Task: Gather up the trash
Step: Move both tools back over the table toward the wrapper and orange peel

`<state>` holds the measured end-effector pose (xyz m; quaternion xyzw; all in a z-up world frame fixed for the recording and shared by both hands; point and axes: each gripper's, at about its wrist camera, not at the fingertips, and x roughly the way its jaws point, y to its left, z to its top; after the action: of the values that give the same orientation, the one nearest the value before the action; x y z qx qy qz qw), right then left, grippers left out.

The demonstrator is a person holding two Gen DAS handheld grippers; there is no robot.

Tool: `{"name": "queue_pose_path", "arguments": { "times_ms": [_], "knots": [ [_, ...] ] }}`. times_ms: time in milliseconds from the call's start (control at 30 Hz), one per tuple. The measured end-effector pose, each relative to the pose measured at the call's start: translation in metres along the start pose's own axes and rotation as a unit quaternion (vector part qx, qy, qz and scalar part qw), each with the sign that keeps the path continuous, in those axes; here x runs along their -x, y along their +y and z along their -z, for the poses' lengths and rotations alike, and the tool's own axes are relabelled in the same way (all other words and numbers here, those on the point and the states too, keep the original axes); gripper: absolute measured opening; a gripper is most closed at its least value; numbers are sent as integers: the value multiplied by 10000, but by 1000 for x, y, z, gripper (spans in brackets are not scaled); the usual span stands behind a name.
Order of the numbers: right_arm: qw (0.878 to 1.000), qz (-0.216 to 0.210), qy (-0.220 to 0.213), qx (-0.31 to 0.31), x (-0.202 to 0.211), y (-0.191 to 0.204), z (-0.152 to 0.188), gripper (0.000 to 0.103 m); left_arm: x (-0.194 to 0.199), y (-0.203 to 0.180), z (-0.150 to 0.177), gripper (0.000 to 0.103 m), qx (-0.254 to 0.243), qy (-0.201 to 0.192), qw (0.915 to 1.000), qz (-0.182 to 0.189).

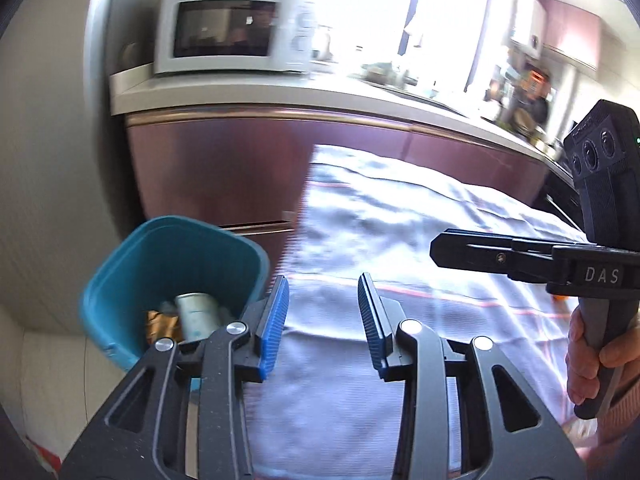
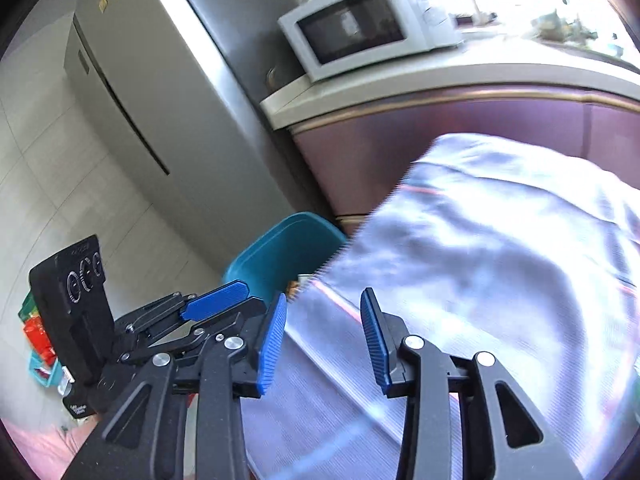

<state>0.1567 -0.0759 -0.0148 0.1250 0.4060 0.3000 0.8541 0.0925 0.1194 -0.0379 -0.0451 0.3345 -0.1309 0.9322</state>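
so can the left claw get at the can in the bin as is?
Probably yes: the bin is open-topped, the can lies exposed inside, and the left claw is open and empty beside it.

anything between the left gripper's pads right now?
No. In the left wrist view the left gripper stands open with nothing gripped; only the pale cloth shows behind the gap. The teal bin sits left of it.
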Motion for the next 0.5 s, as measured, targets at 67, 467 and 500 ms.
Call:
{"name": "queue_pose_path", "arguments": {
  "times_ms": [67, 467, 500],
  "knots": [
    [9996, 201, -162, -115, 24, -15, 11, 39, -5, -24, -2, 36, -202, 54, 9995, 221],
    [9856, 1067, -752, -1077, 124, -95, 76, 40, -17, -145, 6, 38, -894, 175, 9911, 969],
    [9844, 1117, -794, -1105, 128, -98, 79, 40, -18, -152, 6, 39, -926, 194, 9904, 1005]
  ]
}}
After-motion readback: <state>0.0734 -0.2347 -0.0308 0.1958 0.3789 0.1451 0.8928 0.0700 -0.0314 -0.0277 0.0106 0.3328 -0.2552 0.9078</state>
